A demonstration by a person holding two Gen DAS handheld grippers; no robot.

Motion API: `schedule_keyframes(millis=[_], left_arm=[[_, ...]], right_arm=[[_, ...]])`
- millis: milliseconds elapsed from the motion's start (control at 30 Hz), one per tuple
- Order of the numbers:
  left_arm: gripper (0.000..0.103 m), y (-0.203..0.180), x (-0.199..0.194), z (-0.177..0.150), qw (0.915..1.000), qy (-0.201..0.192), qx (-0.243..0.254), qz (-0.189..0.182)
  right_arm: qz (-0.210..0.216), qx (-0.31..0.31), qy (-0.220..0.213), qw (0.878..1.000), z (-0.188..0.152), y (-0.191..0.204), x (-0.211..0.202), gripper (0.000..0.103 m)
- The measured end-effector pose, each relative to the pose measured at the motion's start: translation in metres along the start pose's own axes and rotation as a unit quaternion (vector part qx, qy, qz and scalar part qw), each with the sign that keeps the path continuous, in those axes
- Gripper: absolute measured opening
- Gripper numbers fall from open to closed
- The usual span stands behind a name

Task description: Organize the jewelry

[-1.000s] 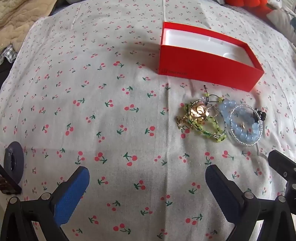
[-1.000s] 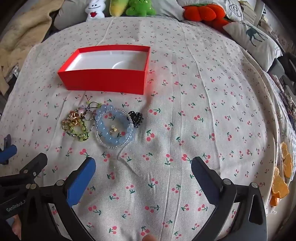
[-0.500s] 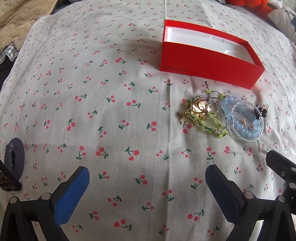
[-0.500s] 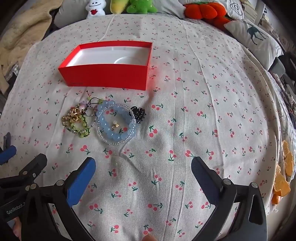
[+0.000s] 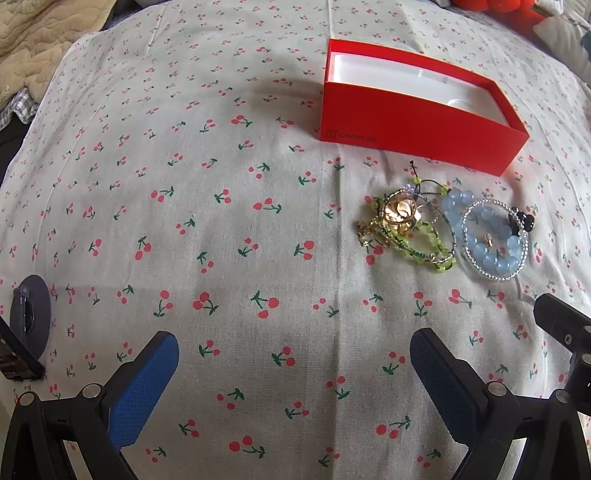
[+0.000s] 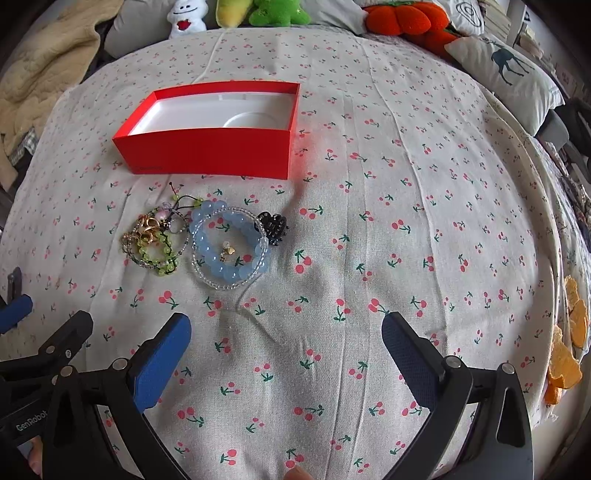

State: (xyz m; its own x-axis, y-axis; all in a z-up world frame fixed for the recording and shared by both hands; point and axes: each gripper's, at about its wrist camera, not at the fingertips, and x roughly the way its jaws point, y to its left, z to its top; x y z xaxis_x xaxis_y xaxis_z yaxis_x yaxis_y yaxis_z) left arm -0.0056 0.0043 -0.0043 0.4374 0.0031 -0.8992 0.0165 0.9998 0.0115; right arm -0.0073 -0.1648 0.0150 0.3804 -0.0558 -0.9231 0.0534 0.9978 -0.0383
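A pile of jewelry lies on the cherry-print cloth in front of an open red box [image 5: 417,127] [image 6: 207,153] with a white, empty inside. The pile holds a gold flower piece [image 5: 399,214] [image 6: 147,225], a green bead bracelet [image 5: 428,251] [image 6: 159,258], a blue bead bracelet [image 5: 491,254] [image 6: 229,266] with a small gold charm inside it, and a black hair clip [image 5: 522,221] [image 6: 273,225]. My left gripper [image 5: 293,373] is open and empty, well short of the pile. My right gripper [image 6: 286,350] is open and empty, below and right of the blue bracelet.
Plush toys [image 6: 236,14] and an orange plush [image 6: 402,18] sit at the bed's far edge, a deer-print pillow [image 6: 506,66] at right. A beige blanket [image 6: 40,85] lies at left. Orange peels [image 6: 569,350] lie off the right edge. A dark round object [image 5: 31,314] sits at left.
Both grippers have drawn back a little toward me and lifted slightly; the box and jewelry appear higher and farther. Both stay open. The jewelry has not moved.
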Motion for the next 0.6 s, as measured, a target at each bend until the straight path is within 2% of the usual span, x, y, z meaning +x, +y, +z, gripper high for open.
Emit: schedule_keyframes(millis=[600], left_arm=[[0.103, -0.0028, 0.0001, 0.0021, 1.0000, -0.003, 0.007, 0.002]], right_arm=[[-0.003, 0.008, -0.003, 1.000, 0.0003, -0.0025, -0.0017, 0.103]])
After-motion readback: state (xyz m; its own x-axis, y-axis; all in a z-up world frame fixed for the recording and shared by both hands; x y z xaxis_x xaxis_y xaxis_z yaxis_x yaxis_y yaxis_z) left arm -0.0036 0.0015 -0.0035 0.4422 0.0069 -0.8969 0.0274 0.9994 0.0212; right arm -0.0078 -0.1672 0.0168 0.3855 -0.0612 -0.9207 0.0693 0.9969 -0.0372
